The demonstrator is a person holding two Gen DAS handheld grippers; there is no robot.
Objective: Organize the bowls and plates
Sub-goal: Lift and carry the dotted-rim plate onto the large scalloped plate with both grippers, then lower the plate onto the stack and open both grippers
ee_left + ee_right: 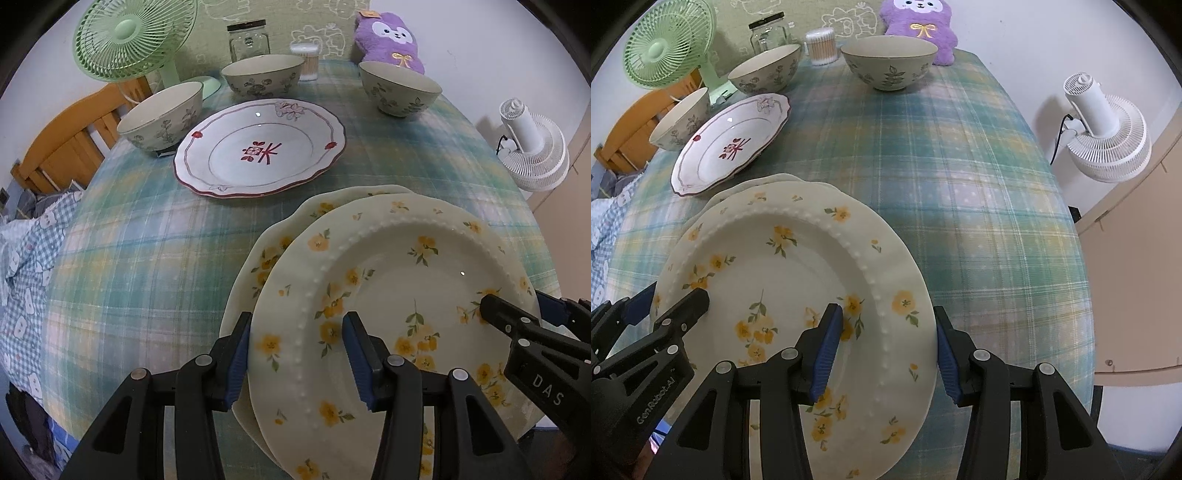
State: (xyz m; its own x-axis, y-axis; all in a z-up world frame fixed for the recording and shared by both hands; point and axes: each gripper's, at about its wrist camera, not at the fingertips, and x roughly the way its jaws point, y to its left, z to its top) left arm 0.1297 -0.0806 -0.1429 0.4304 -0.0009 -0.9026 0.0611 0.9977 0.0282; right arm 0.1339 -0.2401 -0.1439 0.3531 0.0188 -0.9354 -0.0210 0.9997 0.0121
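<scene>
A cream plate with yellow flowers [388, 280] [783, 273] is held at both sides, partly over a second matching plate [273, 236] [768, 179] on the plaid tablecloth. My left gripper [299, 354] [670, 299] is shut on the top plate's left rim, one finger outside the edge and one inside. On its right rim my right gripper [886, 347] [521, 306] is shut in the same way. Farther back lie a white plate with red pattern [258, 147] [727, 147] and three floral bowls [162, 118] [262, 75] [399, 88].
Along the table's far edge stand a green fan [129, 37], a glass jar [248, 38], a tub of cotton swabs [306, 61] and a purple plush [388, 37]. A white fan [532, 147] stands off the table's right side, a wooden chair [66, 140] at its left.
</scene>
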